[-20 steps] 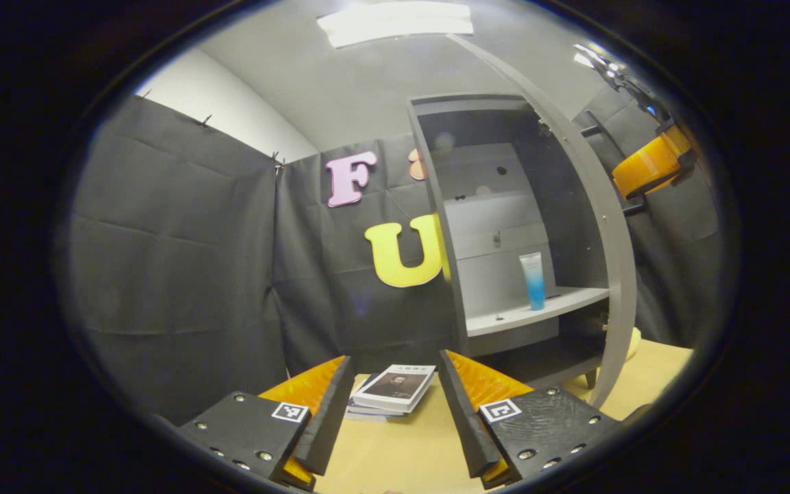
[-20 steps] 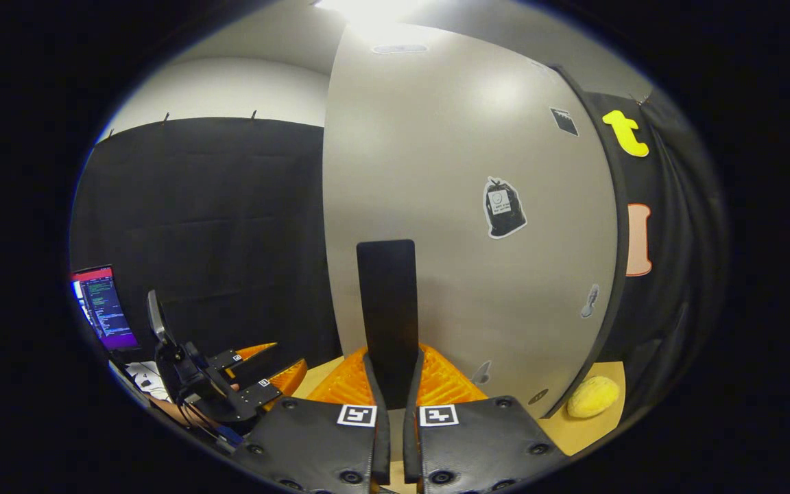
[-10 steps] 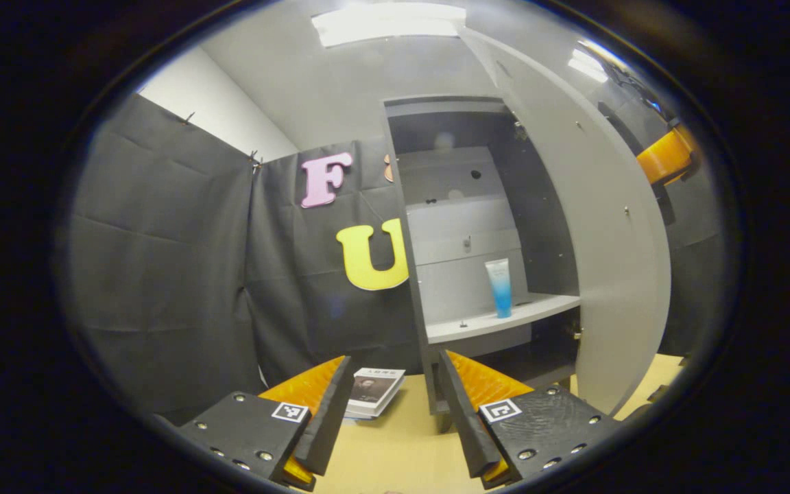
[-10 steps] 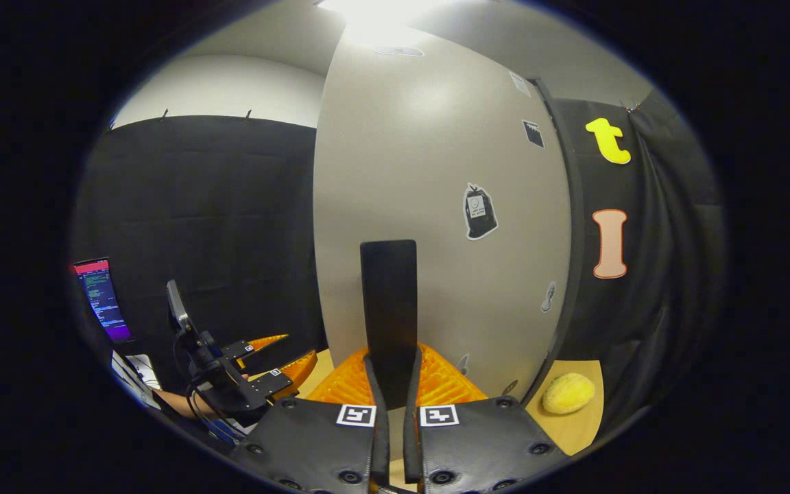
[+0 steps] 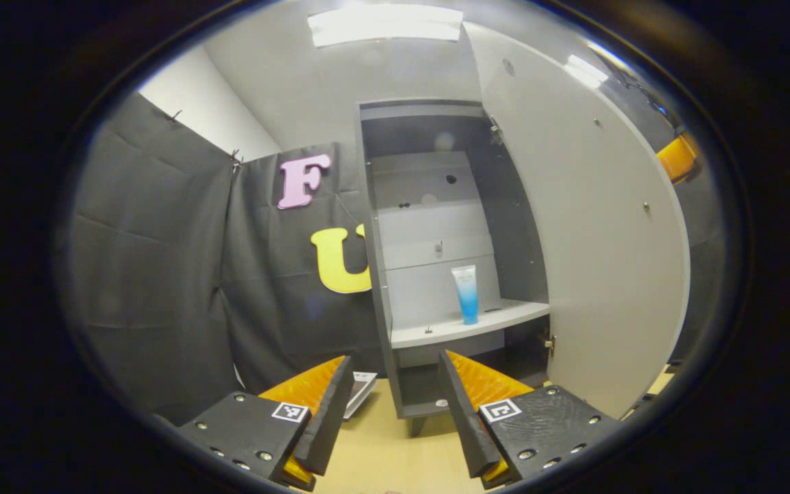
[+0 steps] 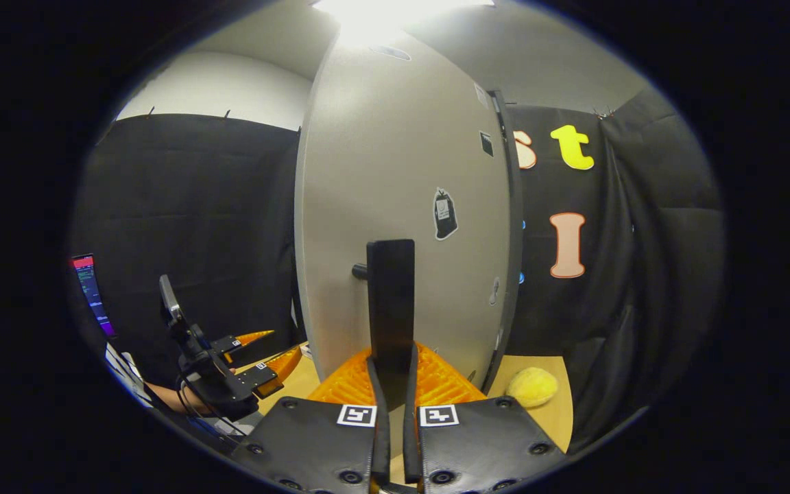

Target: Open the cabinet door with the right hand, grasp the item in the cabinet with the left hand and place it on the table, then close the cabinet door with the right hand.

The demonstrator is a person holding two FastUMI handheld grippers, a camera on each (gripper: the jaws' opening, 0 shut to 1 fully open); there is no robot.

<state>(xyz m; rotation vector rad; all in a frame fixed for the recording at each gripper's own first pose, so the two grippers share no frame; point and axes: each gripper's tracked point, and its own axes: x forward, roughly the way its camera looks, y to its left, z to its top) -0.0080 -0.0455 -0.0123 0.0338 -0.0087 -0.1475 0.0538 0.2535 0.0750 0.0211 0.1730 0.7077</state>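
Pinching the cabinet door's black handle (image 6: 390, 309) between my right tongs (image 6: 393, 384), door (image 5: 594, 226) swung wide; my left tongs (image 5: 395, 405) spread over the desk (image 5: 388, 460), the blue tube (image 5: 466, 293) upright on the cabinet shelf (image 5: 470, 324)

Blue tube (image 5: 465, 293) upright, door (image 5: 601, 226) open

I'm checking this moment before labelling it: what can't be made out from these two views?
- Print on the blue tube, left gripper view: too small.
- Book on the table, left gripper view: mostly behind the left gripper.
- Handle, right gripper view: its lower end is hidden by the right gripper.
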